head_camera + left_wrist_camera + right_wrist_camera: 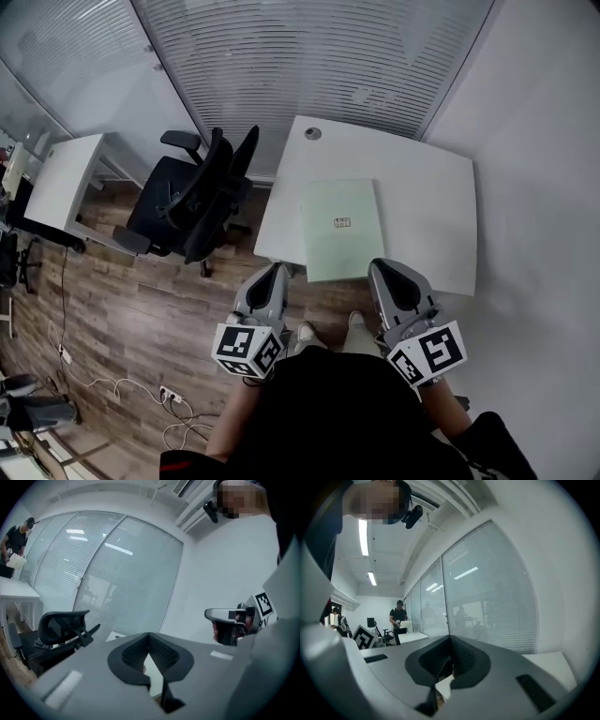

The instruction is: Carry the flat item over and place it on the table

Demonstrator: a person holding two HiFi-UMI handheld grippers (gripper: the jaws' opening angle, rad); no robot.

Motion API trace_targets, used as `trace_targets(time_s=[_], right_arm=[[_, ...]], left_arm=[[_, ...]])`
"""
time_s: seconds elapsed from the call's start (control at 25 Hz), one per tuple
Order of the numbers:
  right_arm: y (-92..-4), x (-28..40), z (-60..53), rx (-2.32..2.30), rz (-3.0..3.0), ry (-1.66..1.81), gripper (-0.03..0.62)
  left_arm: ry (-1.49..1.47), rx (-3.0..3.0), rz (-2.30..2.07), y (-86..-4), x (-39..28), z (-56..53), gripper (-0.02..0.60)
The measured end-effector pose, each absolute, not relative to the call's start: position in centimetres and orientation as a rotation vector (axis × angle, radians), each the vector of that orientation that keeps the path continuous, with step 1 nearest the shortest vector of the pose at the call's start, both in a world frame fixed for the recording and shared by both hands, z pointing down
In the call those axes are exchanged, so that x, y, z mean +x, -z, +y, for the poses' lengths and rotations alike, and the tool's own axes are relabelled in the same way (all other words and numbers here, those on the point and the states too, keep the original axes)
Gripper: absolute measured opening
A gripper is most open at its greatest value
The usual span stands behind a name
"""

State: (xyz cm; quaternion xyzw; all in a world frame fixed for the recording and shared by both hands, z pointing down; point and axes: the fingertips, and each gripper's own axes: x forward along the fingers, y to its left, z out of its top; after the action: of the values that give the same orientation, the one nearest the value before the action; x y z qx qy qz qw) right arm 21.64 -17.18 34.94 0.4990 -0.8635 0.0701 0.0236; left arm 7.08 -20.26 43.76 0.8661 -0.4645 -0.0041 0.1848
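A pale green flat item [339,230] with a small printed label lies on the white table [431,216], its near edge at the table's front edge. My left gripper [273,274] hovers just short of the item's near left corner, jaws shut and holding nothing. My right gripper [379,271] is level with the near right corner, also shut and holding nothing. In the left gripper view the dark pads [161,651] meet in a point, and the right gripper [228,623] shows off to the side. The right gripper view shows its own jaws closed together too.
A black office chair [192,202] stands left of the table on the wood floor. A second white desk [66,178] sits further left. Cables and a power strip [169,398] lie on the floor. Glass walls with blinds [309,56] run behind; a person [398,620] stands far off.
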Motion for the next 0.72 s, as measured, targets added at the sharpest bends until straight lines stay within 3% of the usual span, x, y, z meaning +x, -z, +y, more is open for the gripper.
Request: trace_targets(time_s=[0.24,0.52,0.72], right_arm=[[-34.1,20.2,-15.9,1.546,-2.695,-0.229,-0.003],[-33.0,19.2,-14.8,1.589,-2.634,-0.128,-0.003],[-32.2,19.1,-14.2,1.618,-2.629,-0.092,-0.003]], left_arm=[[0.208,2.491,-1.182,-39.1,7.2,-18.8,0.005],[0.153,2.794,-1.139,-33.8,8.2,-16.6,0.005],[0.289,2.872,-1.056,-30.3,9.0,-15.4,0.005]])
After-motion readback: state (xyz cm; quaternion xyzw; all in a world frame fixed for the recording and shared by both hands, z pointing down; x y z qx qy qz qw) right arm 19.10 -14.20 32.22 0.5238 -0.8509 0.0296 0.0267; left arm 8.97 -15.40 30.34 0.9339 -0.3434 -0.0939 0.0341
